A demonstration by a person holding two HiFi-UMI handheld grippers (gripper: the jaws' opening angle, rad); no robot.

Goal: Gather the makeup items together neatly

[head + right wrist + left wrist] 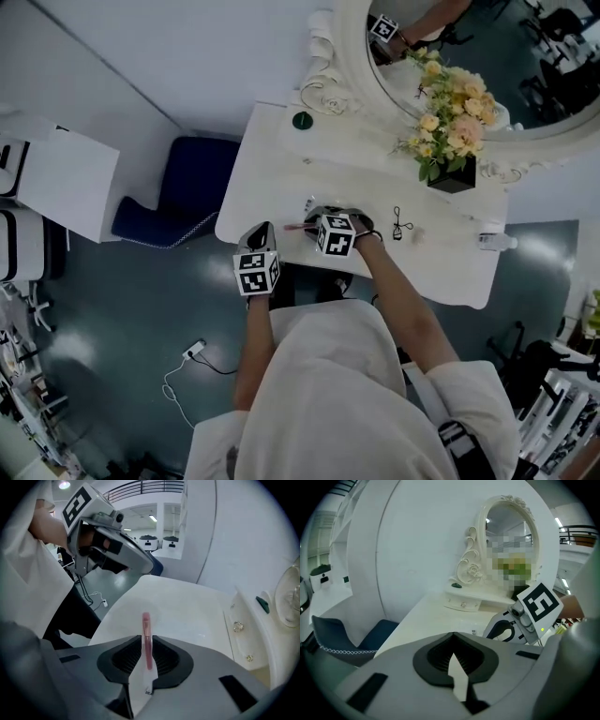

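A pink makeup brush (146, 634) in a thin clear sleeve stands upright between the pads of my right gripper (145, 639), which is shut on it. In the head view the brush (295, 227) sticks out to the left of the right gripper (312, 222), low over the front of the white vanity table (272, 178). My left gripper (264, 232) hovers at the table's front edge, just left of the right one. Its jaws (452, 634) meet at the tips with nothing between them.
On the table lie a small black looped tool (401, 223), a clear little bottle (494, 242) and a dark green round item (302, 120). A flower vase (453, 175) and an ornate mirror (347, 56) stand behind. A blue chair (192, 192) sits left of the table.
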